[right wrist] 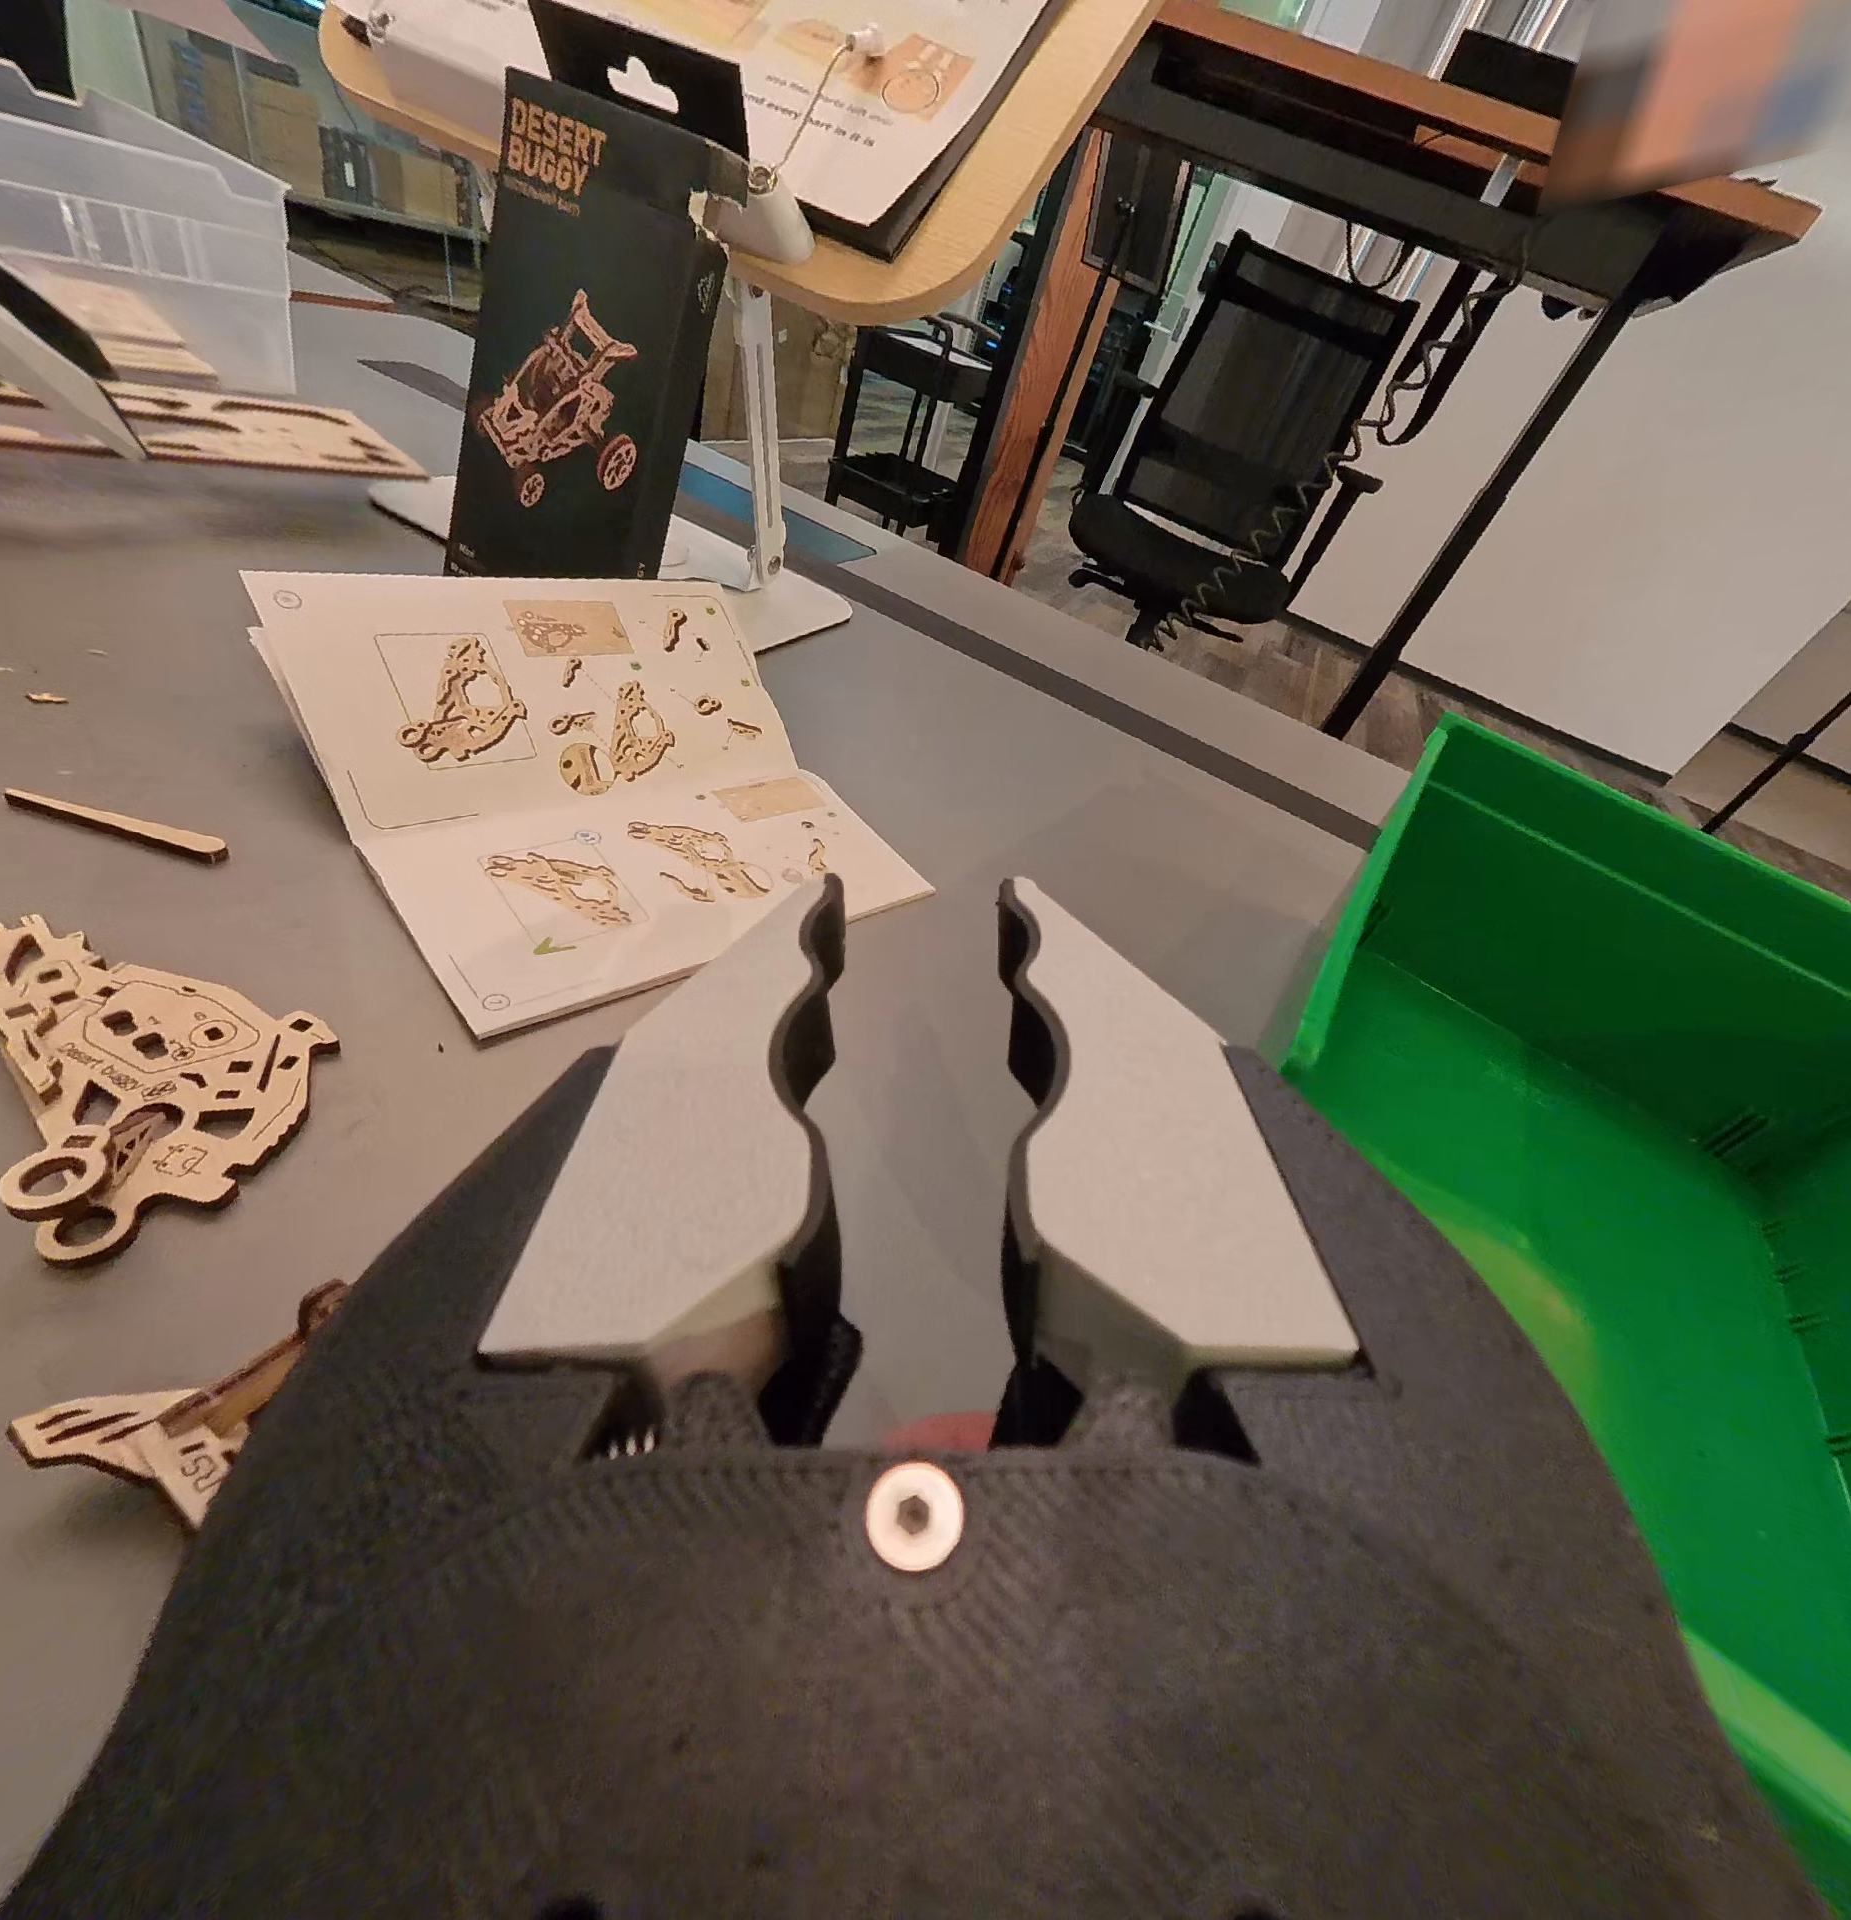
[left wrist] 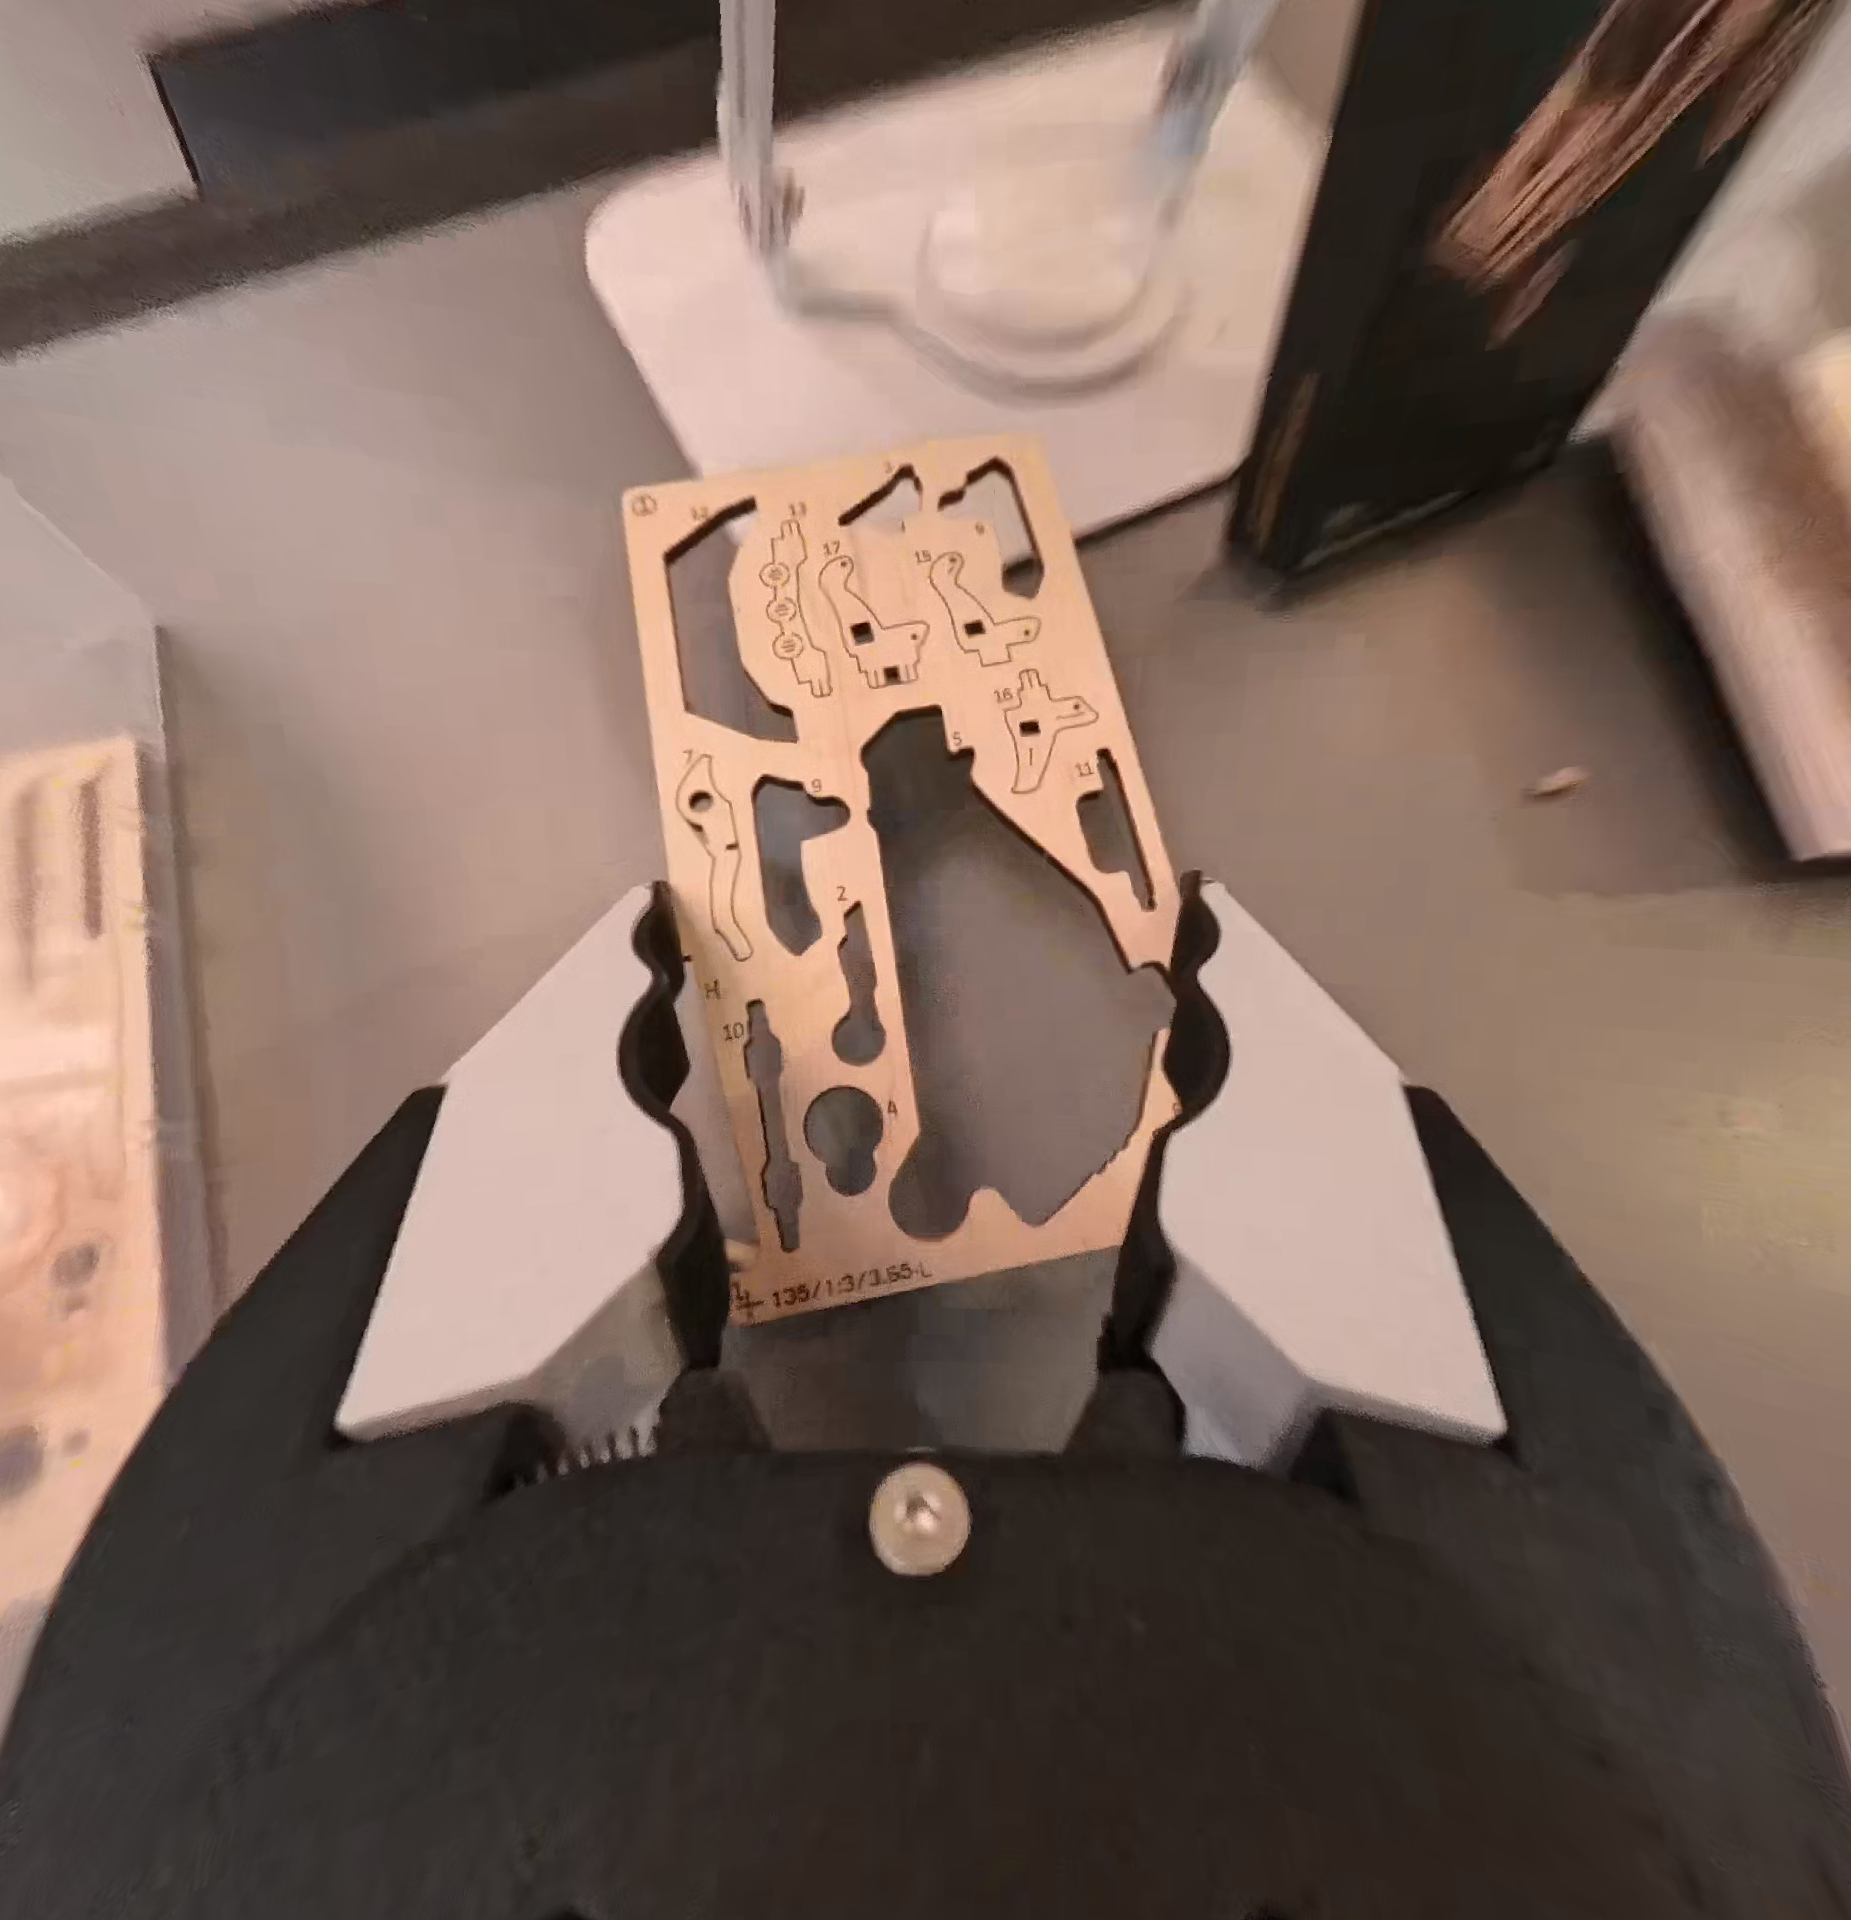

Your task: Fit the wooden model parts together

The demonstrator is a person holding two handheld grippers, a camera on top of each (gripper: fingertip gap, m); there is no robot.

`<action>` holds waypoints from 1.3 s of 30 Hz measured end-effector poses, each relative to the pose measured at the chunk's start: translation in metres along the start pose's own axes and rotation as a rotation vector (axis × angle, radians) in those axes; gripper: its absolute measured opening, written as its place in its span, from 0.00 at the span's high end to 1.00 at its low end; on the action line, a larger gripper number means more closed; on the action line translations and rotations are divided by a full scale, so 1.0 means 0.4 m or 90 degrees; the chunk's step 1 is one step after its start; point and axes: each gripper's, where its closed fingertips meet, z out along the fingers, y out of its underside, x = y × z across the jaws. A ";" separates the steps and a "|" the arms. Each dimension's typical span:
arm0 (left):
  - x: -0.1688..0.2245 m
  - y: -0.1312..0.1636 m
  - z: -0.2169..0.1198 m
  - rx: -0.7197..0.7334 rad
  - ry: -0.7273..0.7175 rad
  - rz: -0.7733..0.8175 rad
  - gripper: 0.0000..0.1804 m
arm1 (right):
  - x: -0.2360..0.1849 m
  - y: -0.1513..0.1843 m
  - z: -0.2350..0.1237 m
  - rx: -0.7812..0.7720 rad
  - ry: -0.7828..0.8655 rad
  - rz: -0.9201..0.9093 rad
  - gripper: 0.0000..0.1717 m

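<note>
Between my left tool's [left wrist: 926, 914] pads I am gripping a wooden parts sheet [left wrist: 879, 831] by its side edges, above the grey counter [left wrist: 381, 623]. My right tool [right wrist: 916, 904] is hovering narrow and empty; next, likely, pressing a part free.

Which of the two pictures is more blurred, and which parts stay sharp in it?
The left wrist view is more blurred: the dark box, the white stand base and the table are smeared, while the wooden sheet between the left gripper fingers stays sharp. The right wrist view is crisp throughout: the instruction booklet reads clearly, with wide-angle bending at the edges.
</note>
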 end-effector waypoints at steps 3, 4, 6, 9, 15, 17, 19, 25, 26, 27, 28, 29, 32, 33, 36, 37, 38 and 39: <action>0.045 -0.039 -0.071 0.086 -0.014 0.000 0.48 | 0.015 -0.010 -0.009 0.019 0.009 0.028 0.83; 0.044 -0.036 -0.085 0.091 -0.038 0.018 0.48 | 0.020 -0.013 -0.013 0.023 0.014 0.037 0.84; 0.065 -0.043 -0.113 0.122 -0.028 0.003 0.49 | 0.019 -0.020 -0.020 0.018 0.023 0.034 0.83; 0.127 -0.070 -0.164 0.177 -0.023 0.023 0.49 | -0.036 -0.084 -0.031 0.023 -0.012 0.006 0.83; 0.389 -0.137 -0.209 0.291 0.117 0.089 0.49 | -0.242 -0.260 -0.015 -0.001 -0.197 0.191 0.81; 0.490 -0.142 -0.216 0.316 0.192 0.115 0.49 | -0.319 -0.290 -0.004 -0.015 -0.278 0.304 0.76; 0.575 -0.129 -0.215 0.320 0.243 0.140 0.49 | -0.378 -0.290 0.012 -0.041 -0.337 0.414 0.69; 0.735 -0.063 -0.210 0.308 0.329 0.254 0.48 | -0.406 -0.282 0.031 -0.006 -0.392 0.619 0.71; 0.747 -0.055 -0.209 0.307 0.334 0.264 0.48 | -0.405 -0.273 0.030 -0.006 -0.386 0.617 0.77; 0.757 -0.053 -0.212 0.311 0.343 0.267 0.49 | -0.403 -0.266 0.029 -0.005 -0.380 0.615 0.87; 0.760 -0.052 -0.212 0.313 0.344 0.271 0.48 | -0.399 -0.259 0.028 -0.006 -0.374 0.611 0.92; 0.761 -0.051 -0.212 0.314 0.347 0.276 0.50 | -0.393 -0.247 0.028 -0.017 -0.361 0.604 0.94; 0.740 -0.064 -0.215 0.307 0.381 0.225 0.55 | -0.365 -0.241 0.021 -0.003 -0.348 0.612 0.99; 0.726 -0.067 -0.209 0.299 0.384 0.207 0.56 | -0.357 -0.243 0.019 0.006 -0.350 0.624 0.99; 0.682 -0.066 -0.192 0.275 0.399 0.153 0.58 | -0.330 -0.234 0.020 0.030 -0.337 0.664 1.00; 0.676 -0.059 -0.189 0.257 0.422 0.129 0.59 | -0.322 -0.236 0.019 0.044 -0.342 0.690 1.00; 0.672 -0.053 -0.186 0.238 0.446 0.098 0.60 | -0.316 -0.237 0.018 0.058 -0.346 0.709 0.99; 0.667 -0.051 -0.184 0.228 0.463 0.065 0.60 | -0.309 -0.236 0.017 0.070 -0.344 0.724 1.00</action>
